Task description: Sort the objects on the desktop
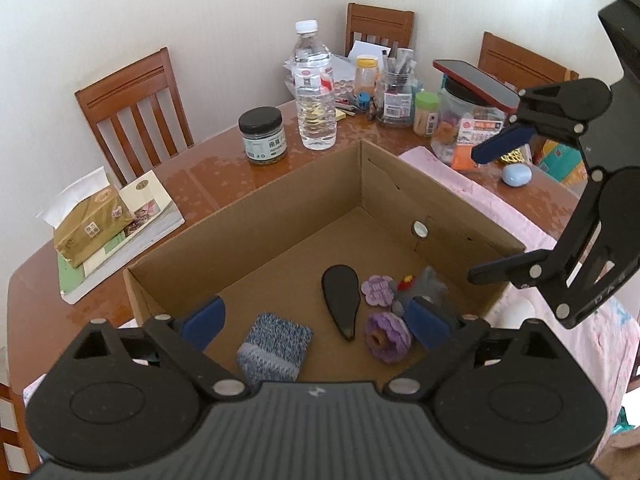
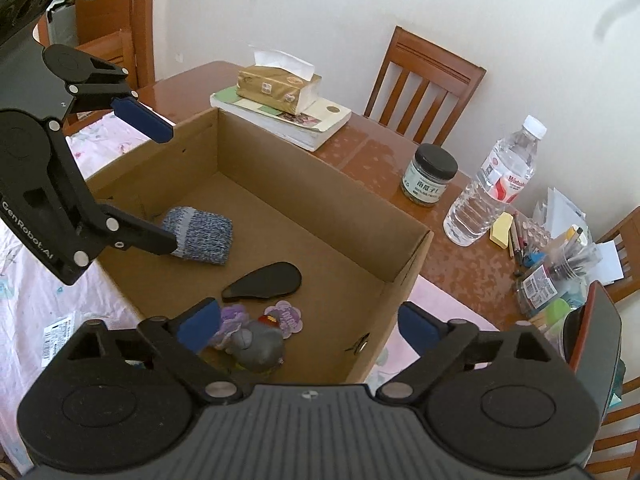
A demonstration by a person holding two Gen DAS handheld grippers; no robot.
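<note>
Sitting on the brown table [image 1: 224, 184] is a big cardboard box [image 1: 400, 184] with its top open. Both grippers hang over the box. The left gripper [image 1: 316, 320] has its two blue fingers wide apart and holds nothing. The right gripper [image 2: 310, 326] is wide apart too, and it holds nothing.

Inside the box lie the sorted things. A blue and gray knitted sock roll [image 1: 276, 346] rests on the box floor near one side wall. Beside it lies a flat black teardrop-shaped piece [image 1: 342, 300]. Next comes a gray toy animal [image 2: 258, 344] in the corner, touching a purple knitted donut [image 1: 388, 338]. A little purple flower tag [image 1: 378, 290] lies just beside them.

Outside the box, on the table, stand a clear water bottle [image 1: 314, 88] and a small jar with a black lid [image 1: 264, 134]. A tissue pack [image 1: 90, 224] rests on top of some books [image 1: 156, 216] near the table edge.
</note>
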